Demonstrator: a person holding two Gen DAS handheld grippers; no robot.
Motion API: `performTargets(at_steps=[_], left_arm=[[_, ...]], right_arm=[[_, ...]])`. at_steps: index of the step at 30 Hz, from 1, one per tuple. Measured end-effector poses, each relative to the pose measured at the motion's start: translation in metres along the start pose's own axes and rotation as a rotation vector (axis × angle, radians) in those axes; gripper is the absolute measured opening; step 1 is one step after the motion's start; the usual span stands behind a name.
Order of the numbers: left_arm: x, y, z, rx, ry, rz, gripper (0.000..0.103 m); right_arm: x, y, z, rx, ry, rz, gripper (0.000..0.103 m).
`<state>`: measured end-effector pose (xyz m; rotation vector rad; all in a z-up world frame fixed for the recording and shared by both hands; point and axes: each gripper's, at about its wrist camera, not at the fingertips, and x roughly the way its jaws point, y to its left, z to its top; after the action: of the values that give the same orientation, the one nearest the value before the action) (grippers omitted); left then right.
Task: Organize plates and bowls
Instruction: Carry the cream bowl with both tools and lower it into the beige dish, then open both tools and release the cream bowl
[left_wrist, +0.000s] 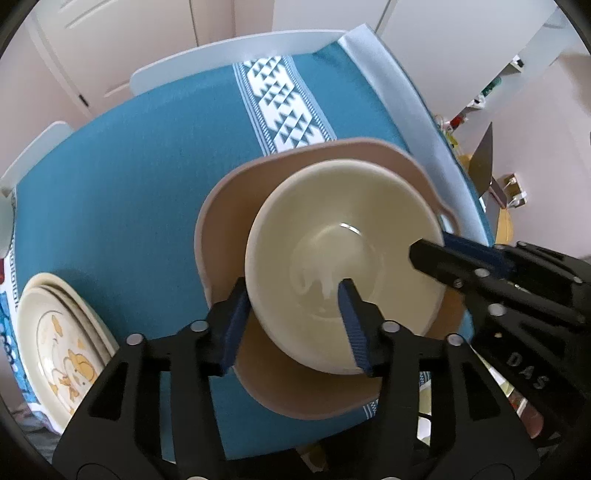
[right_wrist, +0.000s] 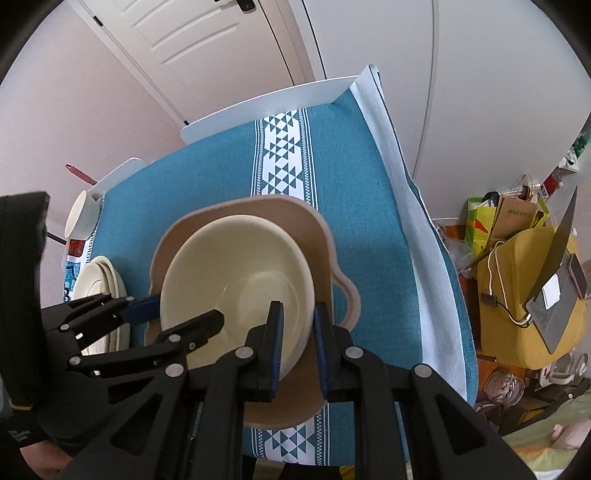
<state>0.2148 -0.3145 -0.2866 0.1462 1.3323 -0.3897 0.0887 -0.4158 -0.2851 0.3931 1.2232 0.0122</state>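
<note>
1. Cream bowl (left_wrist: 343, 254) sits nested inside the wide tan bowl (left_wrist: 229, 218), near the right edge of the surface (left_wrist: 129, 192), which carries a teal cloth.
2. Left claw (left_wrist: 295, 314): fingers apart, straddling the cream bowl's near rim, one outside the wall, one inside. A gap shows on both sides, so no pressure on the rim.
3. Right claw (right_wrist: 298, 347): clamped on the cream bowl's rim, one pad inside and one outside, pads tight to the wall.
4. Progress, judged: bowl-in-bowl nesting looks done or nearly so; the left side reads as released, the right has not let go yet.
5. Plates (left_wrist: 62, 343) are stacked at the left of the surface, well apart from the bowls; the top one carries a cartoon print. That pile looks sorted.
6. Left to do, judged: free the right claw. A white cup (right_wrist: 79, 218) stands at the far left edge of the surface, possibly unsorted.
7. Obstructions: both claws crowd the same rim; pulling out carelessly could tilt the cream bowl. Cloth between the stacks is bare.
8. Off the surface at right: a yellow chair (right_wrist: 509, 295) with a laptop (right_wrist: 554, 291) and bags, not in the way.
</note>
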Motion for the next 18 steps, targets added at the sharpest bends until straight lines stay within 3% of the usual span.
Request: performTargets(at_steps=[10,13,18], left_arm=[[-0.024,-0.002,-0.001,0.015,-0.023,-0.002,0.047],[-0.050,0.001,-0.002,0.009,-0.072,-0.012,0.047],[-0.110,0.023,-0.008,-0.045,-0.223,-0.005,0.047]], right_arm=[[-0.029,-0.003,0.000,0.019,-0.059,0.027,0.015],[-0.048,-0.001,0.005,0.011,-0.099,0.042,0.015],[-0.089,0.016,0.023,-0.039,-0.190,0.098,0.015]])
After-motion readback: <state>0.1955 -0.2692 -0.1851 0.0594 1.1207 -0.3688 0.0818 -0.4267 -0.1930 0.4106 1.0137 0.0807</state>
